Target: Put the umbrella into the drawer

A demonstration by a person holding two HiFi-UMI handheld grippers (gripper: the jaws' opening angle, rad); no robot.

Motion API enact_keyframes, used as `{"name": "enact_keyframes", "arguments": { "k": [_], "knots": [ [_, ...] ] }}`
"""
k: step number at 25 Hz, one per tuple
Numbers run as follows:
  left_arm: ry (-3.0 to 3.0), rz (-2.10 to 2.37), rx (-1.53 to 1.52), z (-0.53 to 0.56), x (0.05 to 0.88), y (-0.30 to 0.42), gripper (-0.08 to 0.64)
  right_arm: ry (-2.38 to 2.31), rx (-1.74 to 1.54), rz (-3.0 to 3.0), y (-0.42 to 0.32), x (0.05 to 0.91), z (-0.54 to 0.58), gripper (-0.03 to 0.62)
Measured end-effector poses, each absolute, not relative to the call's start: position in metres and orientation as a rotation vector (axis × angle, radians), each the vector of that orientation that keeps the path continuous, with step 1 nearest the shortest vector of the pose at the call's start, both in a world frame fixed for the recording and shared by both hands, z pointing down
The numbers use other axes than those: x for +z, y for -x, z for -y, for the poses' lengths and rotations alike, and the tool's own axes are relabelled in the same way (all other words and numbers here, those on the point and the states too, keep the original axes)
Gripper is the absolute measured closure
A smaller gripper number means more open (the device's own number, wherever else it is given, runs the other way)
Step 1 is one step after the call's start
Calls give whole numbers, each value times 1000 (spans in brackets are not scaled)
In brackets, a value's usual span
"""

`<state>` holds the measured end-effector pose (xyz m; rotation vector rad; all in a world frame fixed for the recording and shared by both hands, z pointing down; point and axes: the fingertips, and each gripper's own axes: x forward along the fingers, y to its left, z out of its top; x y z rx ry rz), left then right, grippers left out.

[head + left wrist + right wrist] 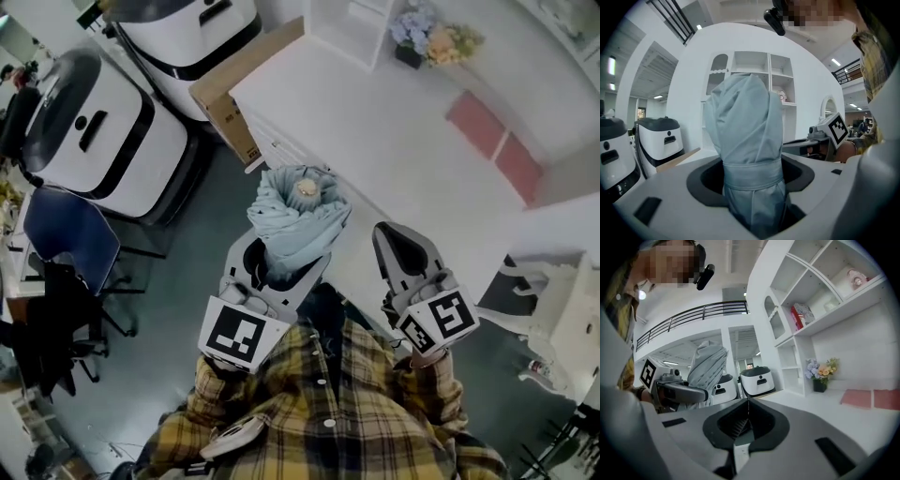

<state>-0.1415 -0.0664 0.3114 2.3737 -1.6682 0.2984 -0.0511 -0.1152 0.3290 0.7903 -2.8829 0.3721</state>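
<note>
Left claw [284, 269] grips the folded umbrella [298, 217] upright — right claw [389, 239] closed, empty, over the white counter [394, 141] — near its edge.

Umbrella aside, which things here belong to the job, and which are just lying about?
Job: umbrella, left gripper holding it, right gripper shut and empty, white cabinet.
Lying about: flowers, cardboard box, blue chair, pink mats, white machines.

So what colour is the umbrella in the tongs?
The umbrella is a plain pale grey-blue, with no pattern. The left gripper view shows it best.
</note>
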Motion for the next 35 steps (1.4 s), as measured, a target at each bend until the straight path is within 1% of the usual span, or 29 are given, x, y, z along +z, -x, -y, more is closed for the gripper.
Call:
{"name": "enact_keyframes", "arguments": {
  "k": [6, 14, 25, 30, 35],
  "knots": [
    [-2518, 1466, 355, 114, 311, 114, 244, -1059, 382, 2825, 4, 322, 144, 575],
    [-2615, 1240, 364, 168, 320, 82, 244, -1297, 414, 2720, -34, 326, 171, 575],
    [-2636, 1114, 374, 175, 340, 84, 244, -1452, 465, 2616, -39, 336, 154, 575],
    [-2618, 1102, 370, 181, 366, 87, 244, -1446, 500, 2588, -37, 347, 152, 575],
    [-2637, 1061, 495, 188, 404, 91, 244, -1447, 540, 2553, -33, 361, 151, 575]
  ]
}}
